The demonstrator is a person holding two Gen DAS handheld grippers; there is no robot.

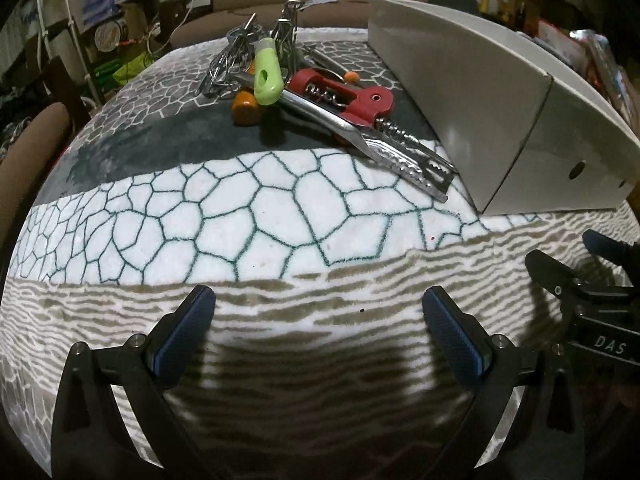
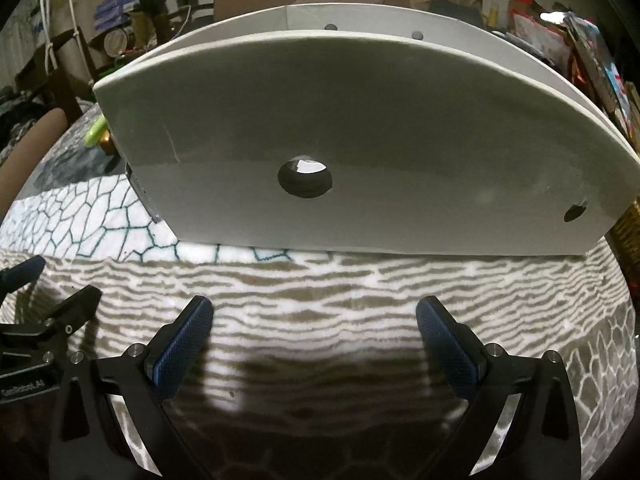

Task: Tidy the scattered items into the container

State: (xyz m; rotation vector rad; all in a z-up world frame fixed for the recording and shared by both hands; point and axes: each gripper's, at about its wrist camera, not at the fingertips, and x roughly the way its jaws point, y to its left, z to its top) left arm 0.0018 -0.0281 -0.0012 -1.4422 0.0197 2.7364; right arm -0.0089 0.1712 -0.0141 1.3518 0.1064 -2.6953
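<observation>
Both tools, left tool [image 1: 318, 324] and right tool [image 2: 314, 334], we hold wide open and empty over the patterned blanket [image 1: 280, 208], utensil pile [image 1: 304, 92] lying just left of the white container [image 2: 352, 152].

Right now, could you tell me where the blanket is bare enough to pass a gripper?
Free: the white cracked-pattern band between the utensil pile and the left gripper. Crowded: where the tongs lie beside the white box.
</observation>
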